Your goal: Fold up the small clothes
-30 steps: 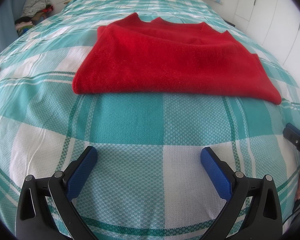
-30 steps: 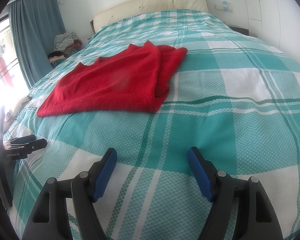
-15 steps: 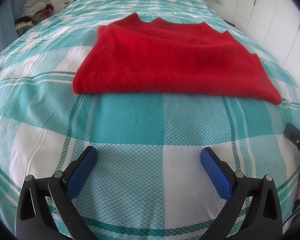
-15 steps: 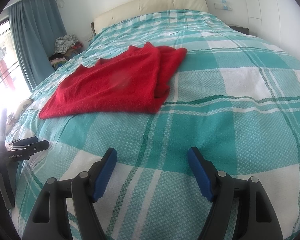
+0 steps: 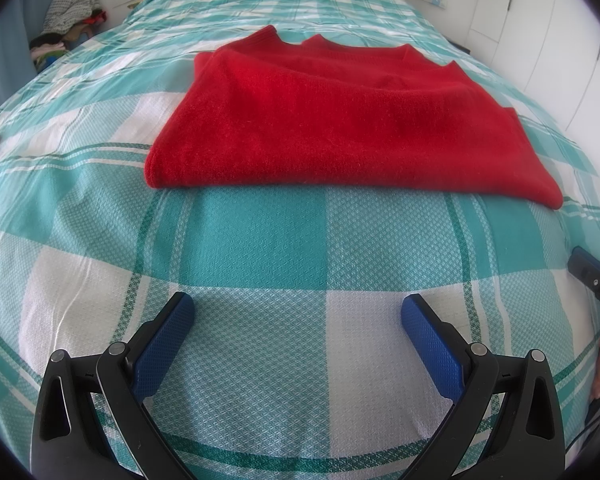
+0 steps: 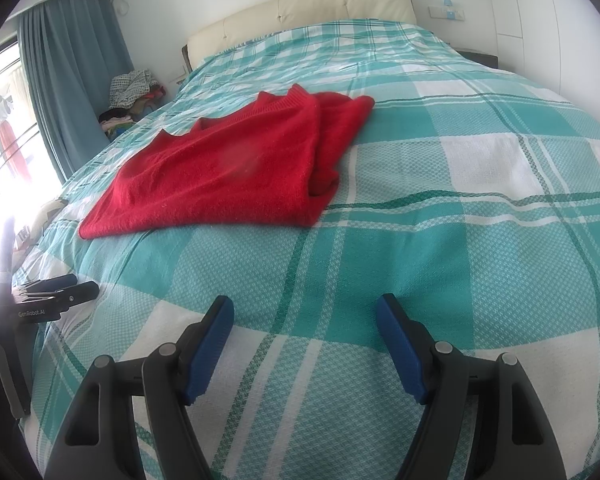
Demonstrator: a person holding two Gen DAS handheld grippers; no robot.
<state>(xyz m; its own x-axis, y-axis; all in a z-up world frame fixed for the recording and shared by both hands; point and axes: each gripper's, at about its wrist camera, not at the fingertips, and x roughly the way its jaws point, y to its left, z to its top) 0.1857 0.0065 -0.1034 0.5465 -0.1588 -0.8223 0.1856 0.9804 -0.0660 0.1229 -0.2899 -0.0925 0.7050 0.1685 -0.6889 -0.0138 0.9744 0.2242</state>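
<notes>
sweater: I see a red sweater [image 5: 340, 120] lying flat on the bed cover [image 5: 260, 240], in the middle of the bed and well away from both my claws
shape now: it looks folded over already, with the near edge thick and round and the neck at the far side; from my right camera I see layers stacked at its right end [image 6: 324, 160]
how it will feel: I think it is soft, floppy and light, and a bit fuzzy, so it should not slip out of the pads; it will sag and droop if I lift it by one spot only
where to grab: I would pinch the two near corners, the left corner [image 5: 156, 176] with my left claw and the right corner [image 5: 548, 200] with my right claw, and take all layers at once so the fold does not fall open
left claw: my left claw [image 5: 298, 316] is wide apart with nothing in it, low over the cover
right claw: my right claw [image 6: 304, 316] is wide apart too, empty, also low over the cover
change from a second ago: almost none; the sweater lies the same way, and both claws are just as wide and in the same place
other stuff: a heap of clothes [image 6: 132, 88] sits beside the bed by the curtain [image 6: 76, 80], far from my work
</notes>
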